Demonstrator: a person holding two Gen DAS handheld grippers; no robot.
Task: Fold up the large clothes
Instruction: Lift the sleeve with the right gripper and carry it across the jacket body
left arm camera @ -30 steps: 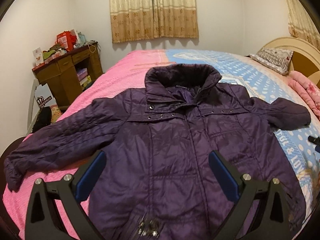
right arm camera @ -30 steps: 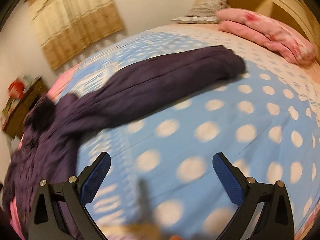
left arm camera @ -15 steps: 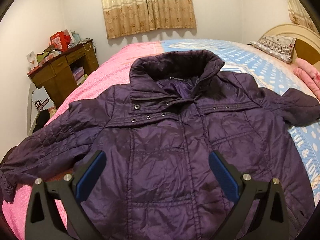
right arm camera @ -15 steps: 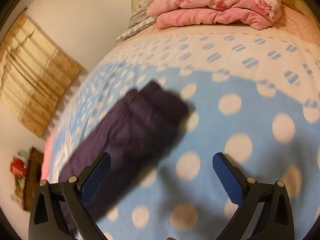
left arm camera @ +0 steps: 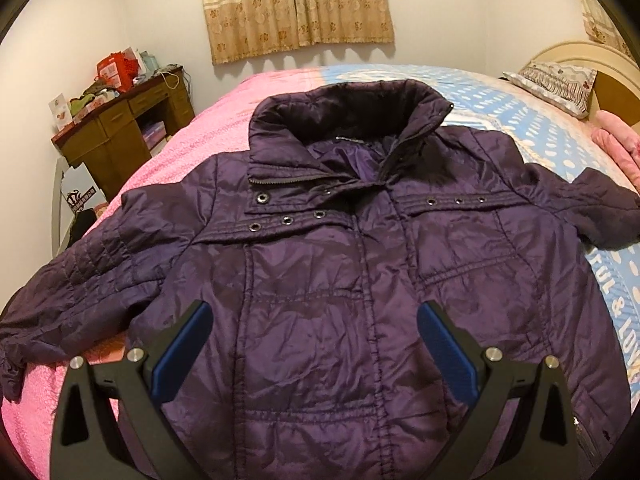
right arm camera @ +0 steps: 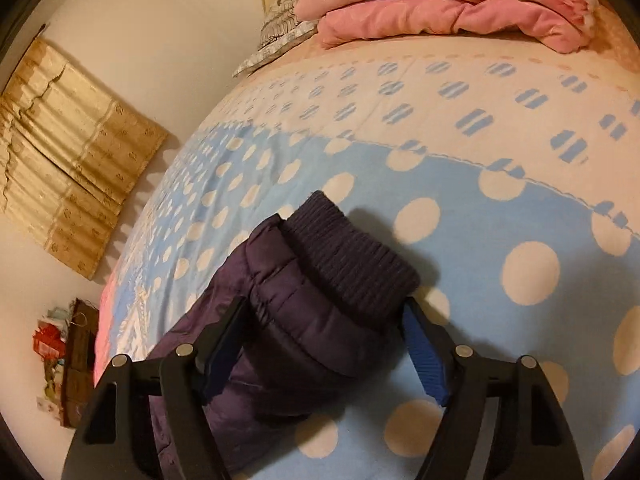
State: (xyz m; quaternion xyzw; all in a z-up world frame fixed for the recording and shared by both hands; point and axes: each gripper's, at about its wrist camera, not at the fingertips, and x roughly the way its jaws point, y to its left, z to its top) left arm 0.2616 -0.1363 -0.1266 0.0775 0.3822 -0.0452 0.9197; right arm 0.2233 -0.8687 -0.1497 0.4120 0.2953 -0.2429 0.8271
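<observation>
A: Progress? The purple padded jacket (left arm camera: 340, 280) lies front-up and unfolded on the bed (left arm camera: 192, 148), sleeves spread; every fold remains.

B: Left gripper (left arm camera: 316, 344) hovers spread and empty above its front. Only the right view shows the right gripper (right arm camera: 324, 344), just narrowed, straddling the sleeve cuff (right arm camera: 352, 264); pad contact unclear.

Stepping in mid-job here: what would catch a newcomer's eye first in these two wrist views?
The big purple jacket spread front-up across the bed, collar toward the curtains, with the left gripper open above its lower front. In the right wrist view, the right gripper straddles the sleeve by its ribbed cuff; its jaws have just been closing around it.
</observation>
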